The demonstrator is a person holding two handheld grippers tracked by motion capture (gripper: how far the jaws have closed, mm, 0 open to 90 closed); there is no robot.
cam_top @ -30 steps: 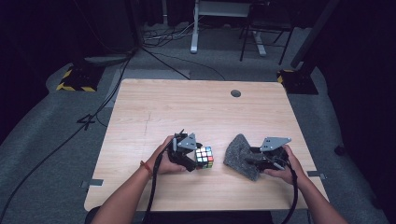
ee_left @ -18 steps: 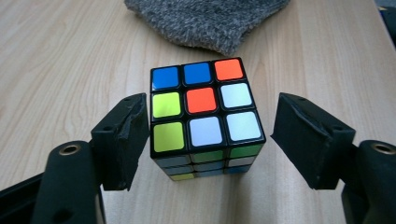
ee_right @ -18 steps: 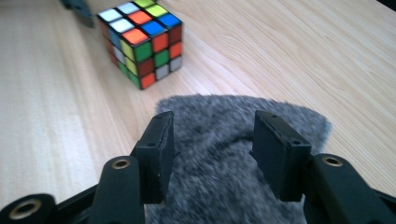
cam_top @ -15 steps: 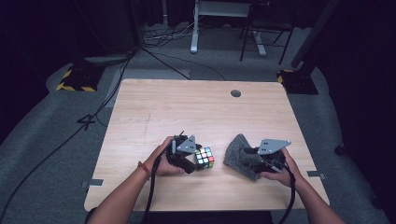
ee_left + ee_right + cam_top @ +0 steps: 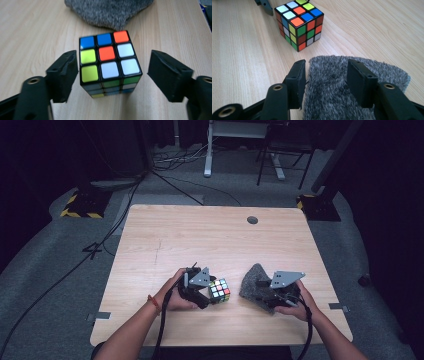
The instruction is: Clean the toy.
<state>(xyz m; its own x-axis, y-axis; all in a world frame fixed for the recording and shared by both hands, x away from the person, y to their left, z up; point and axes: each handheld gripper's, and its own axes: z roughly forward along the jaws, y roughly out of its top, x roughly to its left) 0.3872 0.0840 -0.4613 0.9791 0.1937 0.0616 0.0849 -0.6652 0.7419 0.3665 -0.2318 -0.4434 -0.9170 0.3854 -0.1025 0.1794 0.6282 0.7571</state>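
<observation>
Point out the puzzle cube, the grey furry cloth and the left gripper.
puzzle cube [image 5: 107, 53], left gripper view, orange centre sticker on top.
grey furry cloth [image 5: 329, 82], right gripper view, fur between the jaws.
left gripper [image 5: 210, 292], high view, at its fingertips.

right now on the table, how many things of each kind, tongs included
puzzle cube: 1
grey fuzzy cloth: 1
tongs: 2, left tongs and right tongs
round cable hole in the table: 1
total: 5

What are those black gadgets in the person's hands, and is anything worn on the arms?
Each gripper, left and right, is black with two blocky jaws, a grey three-cornered plate on top and a trailing black cable. Forearms are bare; a red band circles the left wrist.
</observation>
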